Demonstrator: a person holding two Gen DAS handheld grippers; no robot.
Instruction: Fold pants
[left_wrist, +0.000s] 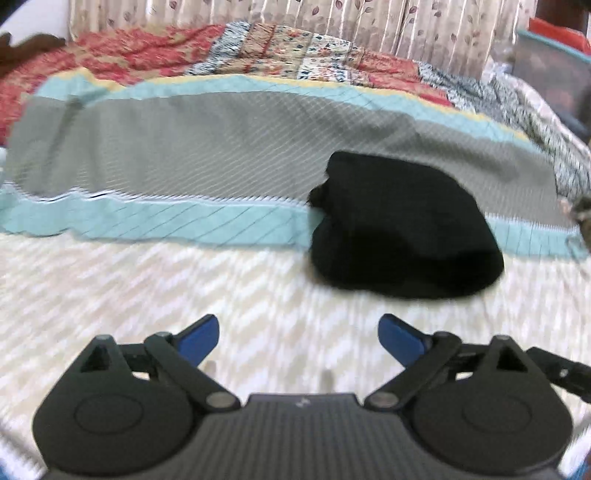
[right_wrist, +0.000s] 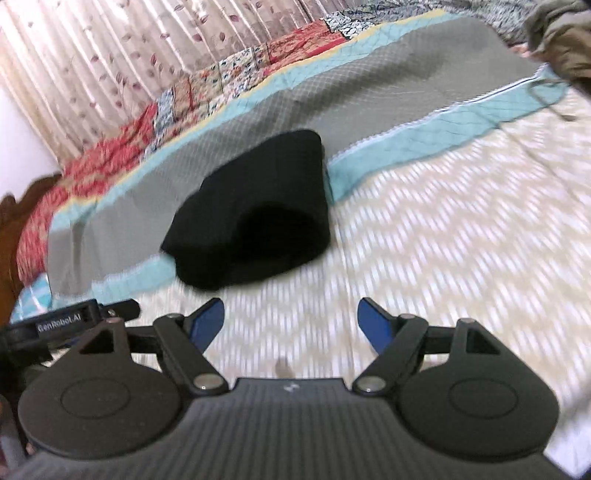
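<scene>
The black pants lie folded into a compact bundle on the bed, straddling the teal border of a grey quilt. In the right wrist view the same bundle of pants sits ahead and slightly left. My left gripper hovers over the cream zigzag bedspread, short of the bundle and to its left, open, with nothing between its blue pads. My right gripper is also open and empty, just short of the bundle's near edge. Part of the left gripper's body shows at the left edge of the right wrist view.
A grey quilt with teal border crosses the bed behind the cream zigzag bedspread. A patchwork floral blanket and a leaf-patterned curtain lie beyond. Olive-brown fabric sits at the far right; a wooden bed frame at left.
</scene>
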